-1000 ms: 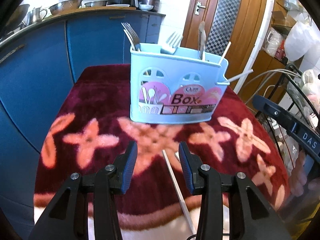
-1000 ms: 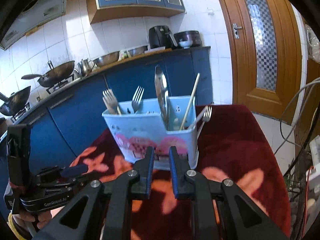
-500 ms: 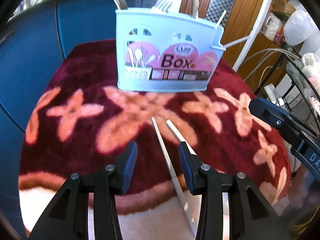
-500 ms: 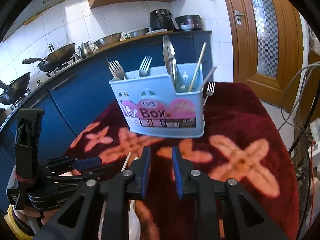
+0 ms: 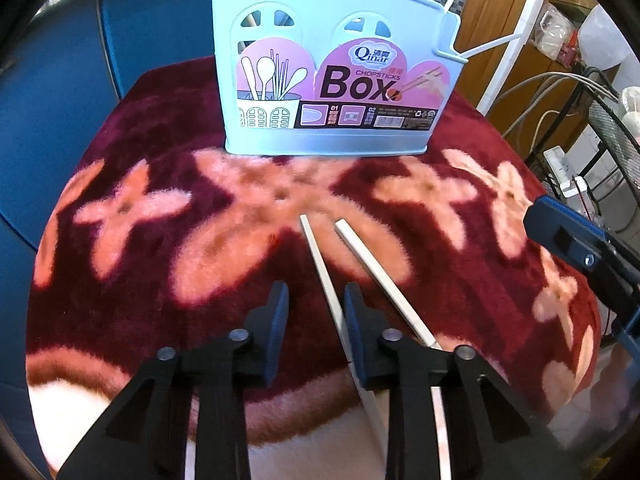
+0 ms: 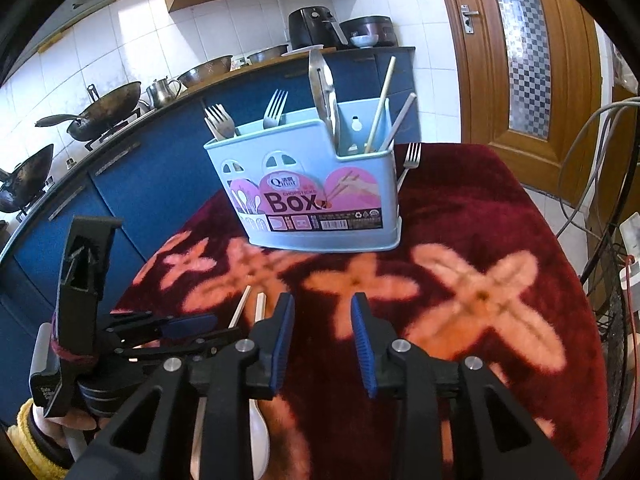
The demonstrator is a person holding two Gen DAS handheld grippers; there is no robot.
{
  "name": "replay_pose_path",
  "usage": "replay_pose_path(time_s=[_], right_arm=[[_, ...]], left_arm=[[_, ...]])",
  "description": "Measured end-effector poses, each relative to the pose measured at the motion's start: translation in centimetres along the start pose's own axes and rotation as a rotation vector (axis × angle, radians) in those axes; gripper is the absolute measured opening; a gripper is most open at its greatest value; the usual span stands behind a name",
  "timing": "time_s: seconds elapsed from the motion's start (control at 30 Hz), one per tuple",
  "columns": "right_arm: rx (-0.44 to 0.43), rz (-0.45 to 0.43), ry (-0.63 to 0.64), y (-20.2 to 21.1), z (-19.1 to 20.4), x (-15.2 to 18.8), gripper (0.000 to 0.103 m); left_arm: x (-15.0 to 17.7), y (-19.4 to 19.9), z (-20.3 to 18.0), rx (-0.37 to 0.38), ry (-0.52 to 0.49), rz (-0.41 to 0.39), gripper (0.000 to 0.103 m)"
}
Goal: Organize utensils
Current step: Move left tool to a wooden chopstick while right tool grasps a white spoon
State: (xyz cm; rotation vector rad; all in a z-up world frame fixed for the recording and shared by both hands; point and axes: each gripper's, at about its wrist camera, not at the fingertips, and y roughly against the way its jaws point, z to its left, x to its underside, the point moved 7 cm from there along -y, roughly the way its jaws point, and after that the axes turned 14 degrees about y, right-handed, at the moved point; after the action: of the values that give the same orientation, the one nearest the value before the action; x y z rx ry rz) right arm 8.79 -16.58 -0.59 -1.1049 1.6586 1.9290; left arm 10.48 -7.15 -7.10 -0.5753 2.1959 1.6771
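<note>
A light-blue utensil box stands at the back of the maroon flowered table cover, with forks, chopsticks and a metal utensil upright in it. Two pale chopsticks lie in front of it. My left gripper hangs low over them, its jaws closing. The nearer chopstick runs between them beside the right pad, and the left pad is clear of it. My right gripper is opening over bare cover with nothing between its jaws. A white spoon lies under its left finger.
Blue cabinets curve behind the table under a counter with woks, a kettle, bowls and an air fryer. A wooden door is at the back right. Cables and a wire rack crowd the right edge. A fork shows past the box's right end.
Both grippers have sunk toward the table and tipped down, bringing the chopsticks into view. The left jaws have narrowed around one chopstick. The right jaws have widened.
</note>
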Motion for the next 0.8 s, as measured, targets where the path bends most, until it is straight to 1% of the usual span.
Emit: replay_pose_path(time_s=[0.03, 0.07, 0.1, 0.17, 0.23, 0.4, 0.5, 0.63, 0.8], right_arm=[[-0.002, 0.002, -0.001, -0.1, 0.0, 0.0, 0.033], [-0.005, 0.006, -0.001, -0.2, 0.1, 0.1, 0.033], [-0.006, 0.008, -0.001, -0.2, 0.2, 0.2, 0.033], [-0.011, 0.013, 0.000, -0.3, 0.3, 0.3, 0.033], [-0.016, 0.018, 0.004, -0.5, 0.6, 0.3, 0.036], [-0.034, 0.037, 0.018, -1.1, 1.4, 0.5, 0.036], [-0.051, 0.054, 0.025, -1.6, 2.0, 0.7, 0.036], [-0.078, 0.090, 0.048, -2.6, 3.1, 1.0, 0.036], [-0.121, 0.151, 0.088, -4.3, 4.9, 1.5, 0.036]], left_arm=[[-0.1, 0.0, 0.0, 0.012, 0.008, 0.003, 0.017], [-0.1, 0.0, 0.0, 0.026, 0.014, 0.006, 0.014], [-0.1, 0.0, -0.1, 0.038, 0.019, 0.010, 0.008], [-0.1, 0.1, -0.1, 0.040, 0.021, 0.005, 0.007], [-0.1, 0.3, -0.2, 0.058, 0.024, -0.005, 0.003], [-0.9, 1.6, 0.4, 0.091, 0.061, -0.052, 0.003], [-1.4, 2.3, 1.1, 0.096, 0.092, -0.075, 0.003], [-2.1, 3.3, 2.0, 0.108, 0.125, -0.110, 0.003], [-2.8, 4.9, 2.6, 0.107, 0.128, -0.171, 0.002]])
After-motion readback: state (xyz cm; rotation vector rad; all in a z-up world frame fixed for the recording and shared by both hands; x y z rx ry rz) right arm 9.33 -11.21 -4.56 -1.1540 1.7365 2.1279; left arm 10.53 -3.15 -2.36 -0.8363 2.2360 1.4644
